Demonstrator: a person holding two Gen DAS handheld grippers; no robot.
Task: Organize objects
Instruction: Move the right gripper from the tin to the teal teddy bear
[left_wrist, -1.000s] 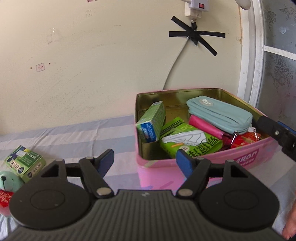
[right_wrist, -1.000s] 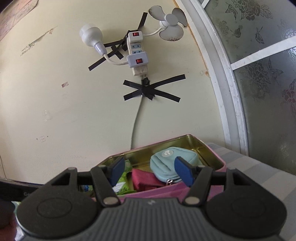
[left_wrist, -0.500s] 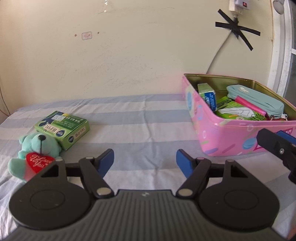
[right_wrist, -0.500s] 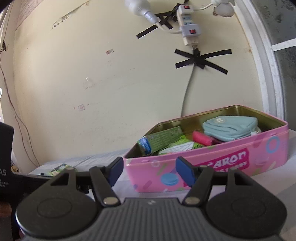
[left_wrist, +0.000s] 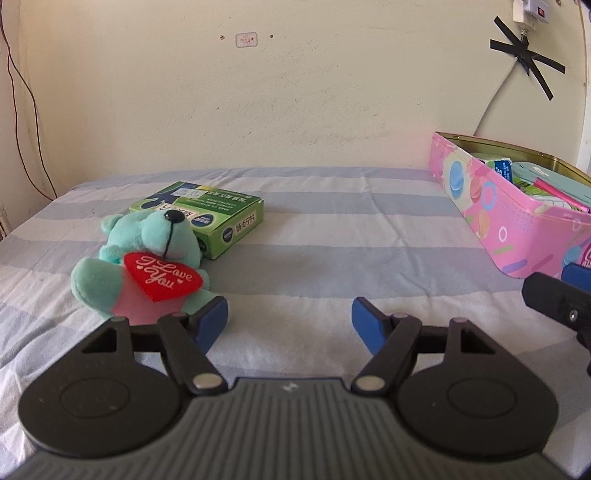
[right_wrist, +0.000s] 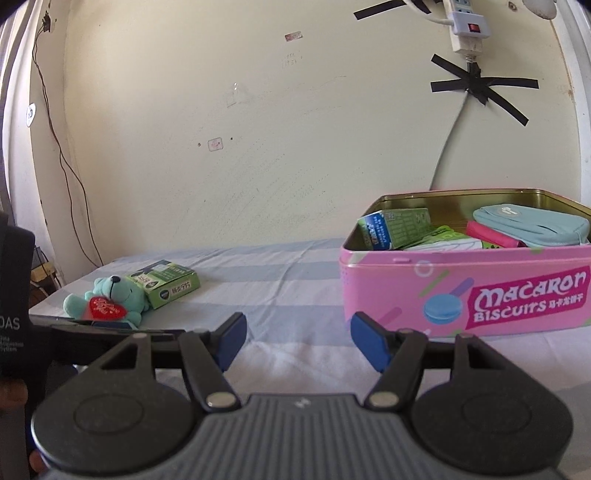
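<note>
A teal teddy bear (left_wrist: 144, 266) with a red heart lies on the striped sheet, leaning against a green flat box (left_wrist: 207, 214). My left gripper (left_wrist: 290, 321) stands open just right of the bear, nothing between its blue pads. The pink biscuit tin (left_wrist: 506, 229) sits at the right, holding a carton, a teal pouch and a pink item. In the right wrist view my right gripper (right_wrist: 297, 338) is open and empty, with the tin (right_wrist: 461, 288) ahead on the right and the bear (right_wrist: 110, 299) and green box (right_wrist: 166, 282) far to the left.
A cream wall stands close behind the bed (left_wrist: 332, 236). A power strip (right_wrist: 467, 29) and a taped cable (right_wrist: 476, 88) hang above the tin. The right gripper's finger (left_wrist: 557, 302) shows at the right edge of the left wrist view.
Both views have swung left, away from the tin. The bear and green box have come near the left gripper. The tin has slid to the right of both views. Both grippers stay open.
</note>
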